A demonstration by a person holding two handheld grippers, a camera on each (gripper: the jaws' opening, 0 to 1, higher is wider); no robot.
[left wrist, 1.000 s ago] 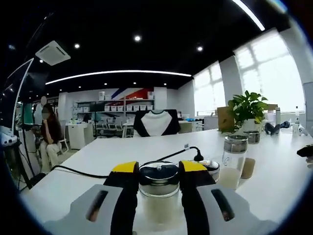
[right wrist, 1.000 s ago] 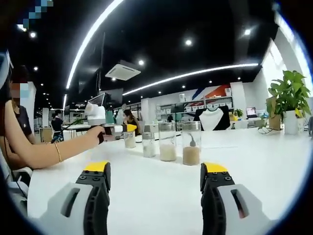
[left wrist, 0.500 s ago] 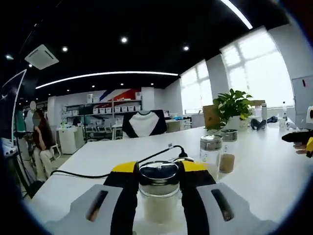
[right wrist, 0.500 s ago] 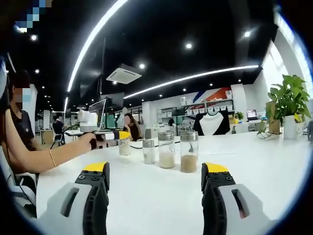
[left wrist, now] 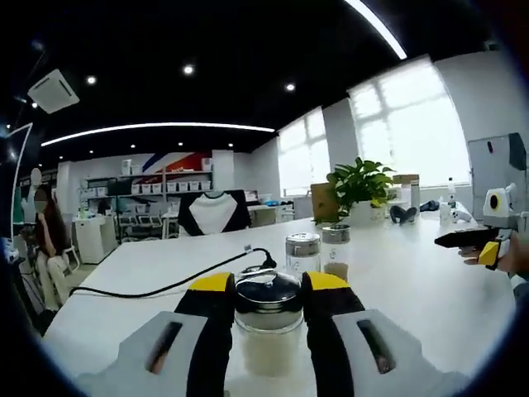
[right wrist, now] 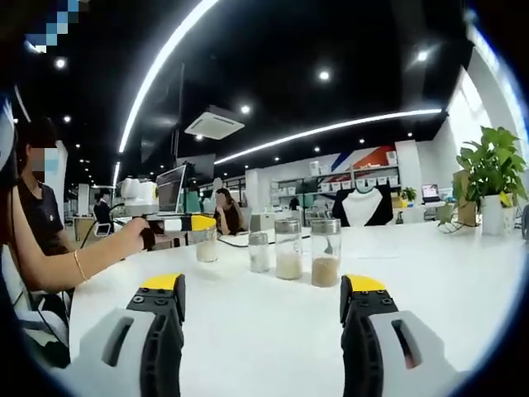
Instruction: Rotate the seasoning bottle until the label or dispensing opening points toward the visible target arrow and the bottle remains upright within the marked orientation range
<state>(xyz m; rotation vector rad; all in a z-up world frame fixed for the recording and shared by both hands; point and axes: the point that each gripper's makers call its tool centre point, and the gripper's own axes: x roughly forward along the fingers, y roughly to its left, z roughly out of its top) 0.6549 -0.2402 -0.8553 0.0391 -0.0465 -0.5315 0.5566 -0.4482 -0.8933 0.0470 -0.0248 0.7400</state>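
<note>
On the white counter (left wrist: 397,281), well in from its edges, the left tongs (left wrist: 266,291) clench the seasoning bottle (left wrist: 267,318) upright, likely so a wrist twist can turn it, while the right gripper view reveals the right tongs (right wrist: 263,308) released, empty, and three more jars (right wrist: 288,249) beside it.

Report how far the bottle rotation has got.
Done: the left hand-held gripper is shut on the seasoning bottle, which stands upright on the white table. In hand: turning it. Left: aligning it; no target arrow shows, so that cannot be judged. The right hand-held gripper is open and idle.
</note>
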